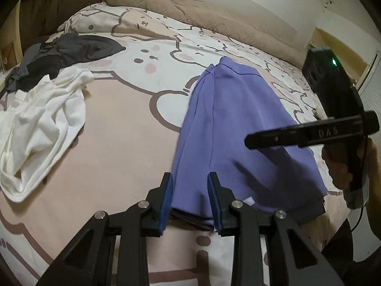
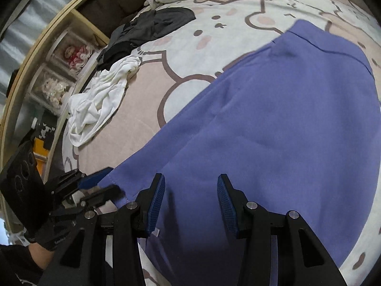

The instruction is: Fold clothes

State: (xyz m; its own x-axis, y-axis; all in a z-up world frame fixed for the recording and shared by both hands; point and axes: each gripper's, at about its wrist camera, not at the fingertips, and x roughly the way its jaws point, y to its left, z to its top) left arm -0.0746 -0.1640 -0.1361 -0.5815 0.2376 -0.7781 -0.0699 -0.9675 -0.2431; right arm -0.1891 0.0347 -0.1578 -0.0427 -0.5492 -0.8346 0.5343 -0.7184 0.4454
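Note:
A purple garment [image 1: 238,119] [image 2: 273,119] lies folded lengthwise on the bear-print bedsheet [image 1: 114,138]. In the left wrist view my left gripper [image 1: 189,177] straddles the garment's near left corner. Its blue pads stand apart and the cloth lies flat between them without being pinched. The right wrist view shows that same left gripper [image 2: 104,184] at the corner, held by a gloved hand [image 2: 52,236]. My right gripper [image 2: 191,177] hovers open over the near end of the purple cloth, nothing between its pads. One of its fingers [image 1: 285,135] crosses above the garment's right side.
A crumpled white garment [image 1: 42,124] [image 2: 100,100] and a dark grey one [image 1: 71,52] [image 2: 147,28] lie at the bed's left. A beige blanket [image 1: 202,16] is bunched along the far edge. A wooden shelf with clear boxes [image 2: 62,66] stands beside the bed.

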